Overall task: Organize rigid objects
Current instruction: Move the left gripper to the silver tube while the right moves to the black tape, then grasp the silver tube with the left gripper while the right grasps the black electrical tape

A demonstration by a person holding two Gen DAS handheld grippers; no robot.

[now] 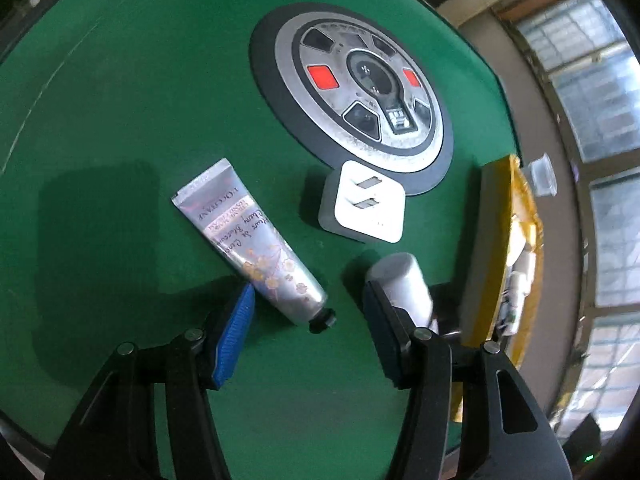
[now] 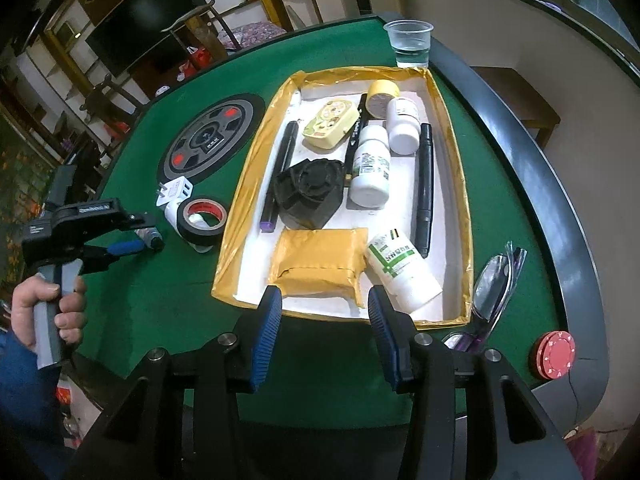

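Two grippers: each held in a hand, both angled down over the green bench [image 1: 120, 100]
Left gripper [image 1: 308, 320]: jaws apart, nothing pressed between the pads; a silver hand-cream tube [image 1: 248, 240] lies flat on the felt, its black cap end between the fingers, its body touching or just beside the blue pad; which, I cannot tell
Left hand [image 2: 48, 312]: seen from the right wrist, wrapped round the grey handle at the bench's near left edge
Near the left gripper: a white bottle [image 1: 400, 284] just beside the right finger; a white plug adapter [image 1: 362, 206] beyond it, prongs up, overlapping the rim of a round dial panel [image 1: 352, 84] set in the felt
Right gripper [image 2: 324, 320]: released, empty, hanging over the near edge of the gold-lined tray [image 2: 460, 184]
Tray contents: a yellow padded packet [image 2: 320, 266] nearest the fingers; a labelled white bottle [image 2: 404, 272] beside it; a black folded item, markers, more white bottles and a yellow case further back
Outside the tray: a roll of black tape [image 2: 202, 220] to its left; glasses [image 2: 492, 284] and a red chip [image 2: 554, 354] to its right; a clear cup [image 2: 410, 42] at the far corner
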